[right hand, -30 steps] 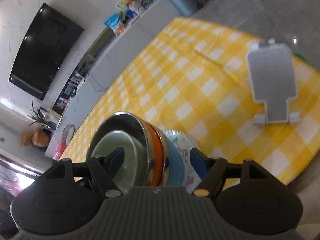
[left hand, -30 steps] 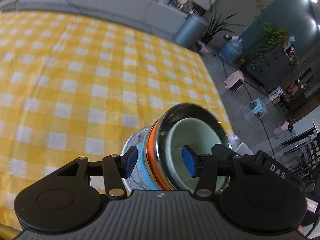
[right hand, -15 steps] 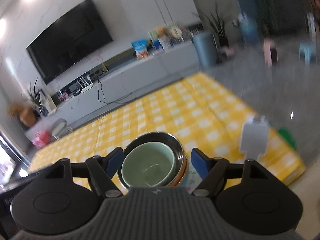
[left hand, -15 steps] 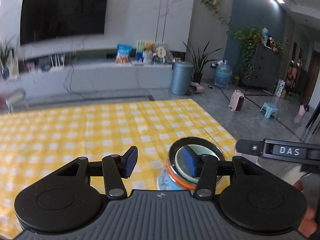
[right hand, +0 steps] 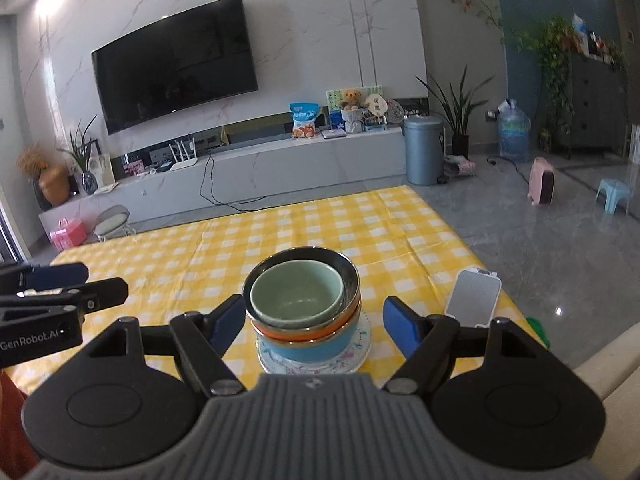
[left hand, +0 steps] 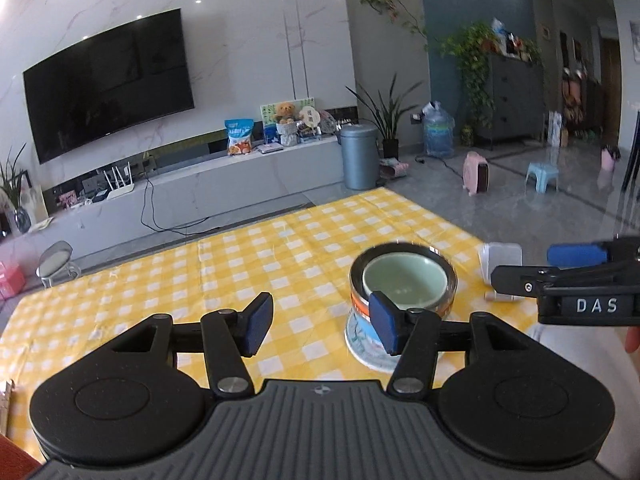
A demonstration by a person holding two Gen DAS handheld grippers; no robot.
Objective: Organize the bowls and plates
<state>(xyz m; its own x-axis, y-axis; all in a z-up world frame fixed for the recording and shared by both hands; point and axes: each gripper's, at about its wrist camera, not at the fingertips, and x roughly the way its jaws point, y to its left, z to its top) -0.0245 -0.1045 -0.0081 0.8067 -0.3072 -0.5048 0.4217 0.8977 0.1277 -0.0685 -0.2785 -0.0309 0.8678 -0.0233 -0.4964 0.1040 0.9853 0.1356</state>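
Bowls now stand stacked on plate. We pulled left gripper and right gripper back, both open, empty. Tidying looks done.

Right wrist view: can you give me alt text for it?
A stack of bowls on a floral plate sits on a yellow checked tablecloth, framed by the open right hand-held gripper. A grey stand is at right.

Black grippers, blue pads, silver screws
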